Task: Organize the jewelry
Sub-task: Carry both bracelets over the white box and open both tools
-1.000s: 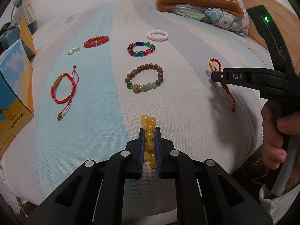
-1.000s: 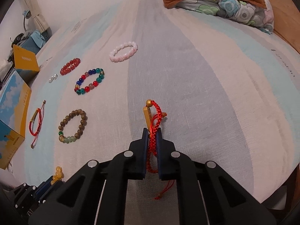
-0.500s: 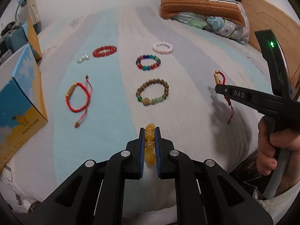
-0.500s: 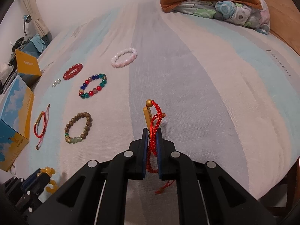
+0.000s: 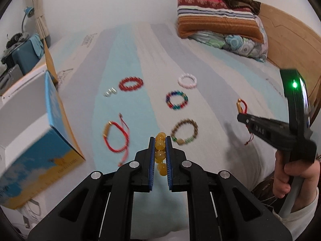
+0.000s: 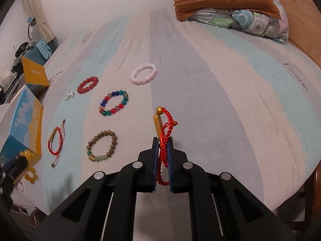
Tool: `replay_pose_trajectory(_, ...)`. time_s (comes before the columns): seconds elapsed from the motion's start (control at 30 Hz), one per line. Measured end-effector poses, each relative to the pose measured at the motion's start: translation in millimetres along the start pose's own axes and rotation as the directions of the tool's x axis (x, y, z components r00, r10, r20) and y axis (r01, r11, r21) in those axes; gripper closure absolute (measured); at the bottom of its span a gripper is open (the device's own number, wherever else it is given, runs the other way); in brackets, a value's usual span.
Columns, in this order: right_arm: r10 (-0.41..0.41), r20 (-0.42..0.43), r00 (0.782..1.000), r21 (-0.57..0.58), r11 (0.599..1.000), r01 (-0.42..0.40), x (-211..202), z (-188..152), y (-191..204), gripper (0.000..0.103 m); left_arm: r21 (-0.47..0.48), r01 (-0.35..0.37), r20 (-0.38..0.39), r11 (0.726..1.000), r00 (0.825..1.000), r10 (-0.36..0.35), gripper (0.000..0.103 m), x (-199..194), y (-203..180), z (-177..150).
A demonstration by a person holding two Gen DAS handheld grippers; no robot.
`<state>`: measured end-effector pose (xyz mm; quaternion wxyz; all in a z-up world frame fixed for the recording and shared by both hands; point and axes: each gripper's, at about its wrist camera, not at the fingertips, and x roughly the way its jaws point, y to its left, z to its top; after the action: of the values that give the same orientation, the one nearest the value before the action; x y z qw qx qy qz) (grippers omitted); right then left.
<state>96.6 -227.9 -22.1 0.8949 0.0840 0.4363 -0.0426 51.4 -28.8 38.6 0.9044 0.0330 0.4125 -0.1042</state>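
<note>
My left claw [image 5: 160,140] pinches the amber bead bracelet [image 5: 160,150] above the bed's [image 6: 230,100] near edge, with the blue-and-orange box [image 5: 50,140] close on its left. My right claw [image 6: 162,140] pinches a red cord bracelet [image 6: 165,132] over a bare, roomy stretch of bedsheet, the other bracelets lying well to its left.

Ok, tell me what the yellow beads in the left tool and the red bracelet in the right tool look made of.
Yellow bead bracelet: translucent, glossy amber-coloured beads, maybe resin, glass or amber; light glows through them. Red cord bracelet: braided matte thread with a knotted texture, plus a shiny gold-coloured tube, probably metal.
</note>
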Motion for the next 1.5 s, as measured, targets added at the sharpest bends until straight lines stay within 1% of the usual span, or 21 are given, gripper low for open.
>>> replay_pose_trajectory(0.2,0.023,0.016,1.000,-0.018,1.000,-0.023,-11,17,26,0.095,-0.025,-0.032,0.052,0.999,0.998,0.033,0.094,-21,31,31)
replay_pose_trajectory(0.3,0.027,0.027,0.999,-0.031,0.999,-0.026,-16,27,42,0.095,-0.045,-0.066,0.065,0.997,0.996,0.068,0.094,-29,47,44)
replay_pose_trajectory(0.37,0.031,0.045,0.999,-0.050,0.998,-0.029,-21,36,57,0.095,-0.057,-0.068,0.067,0.996,0.995,0.072,0.094,-33,57,50)
replay_pose_trajectory(0.47,0.047,0.075,0.996,-0.084,0.996,-0.041,-29,47,83,0.095,-0.072,-0.108,0.084,0.992,0.990,0.114,0.094,-43,75,56)
replay_pose_trajectory(0.57,0.074,0.091,0.993,-0.124,0.990,-0.062,-35,56,114,0.095,-0.109,-0.136,0.097,0.985,0.984,0.147,0.094,-55,100,57)
replay_pose_trajectory(0.7,0.120,0.105,0.987,-0.193,0.976,-0.099,-42,62,165,0.095,-0.149,-0.173,0.102,0.974,0.977,0.189,0.094,-70,132,53)
replay_pose_trajectory(0.8,0.149,0.109,0.983,-0.234,0.965,-0.121,-46,64,199,0.095,-0.194,-0.211,0.103,0.958,0.967,0.234,0.094,-85,164,50)
replay_pose_trajectory(0.83,0.169,0.110,0.980,-0.257,0.957,-0.136,-48,64,216,0.095,-0.203,-0.220,0.101,0.954,0.964,0.244,0.094,-88,172,48)
replay_pose_trajectory(1.07,0.247,0.088,0.965,-0.359,0.912,-0.200,-53,55,299,0.096,-0.267,-0.289,0.064,0.919,0.946,0.317,0.094,-110,229,31)
replay_pose_trajectory(1.2,0.305,0.047,0.951,-0.398,0.879,-0.262,-51,43,344,0.096,-0.306,-0.311,0.028,0.900,0.942,0.335,0.094,-115,257,18)
replay_pose_trajectory(1.3,0.329,0.007,0.944,-0.430,0.854,-0.295,-46,33,371,0.096,-0.341,-0.329,-0.006,0.881,0.937,0.348,0.094,-115,278,8)
replay_pose_trajectory(1.37,0.339,-0.031,0.940,-0.445,0.838,-0.316,-38,25,387,0.096,-0.356,-0.337,-0.032,0.871,0.936,0.349,0.094,-111,291,0)
replay_pose_trajectory(1.5,0.325,-0.072,0.943,-0.465,0.826,-0.320,-21,15,411,0.096,-0.380,-0.354,-0.098,0.855,0.934,0.343,0.094,-97,310,-18)
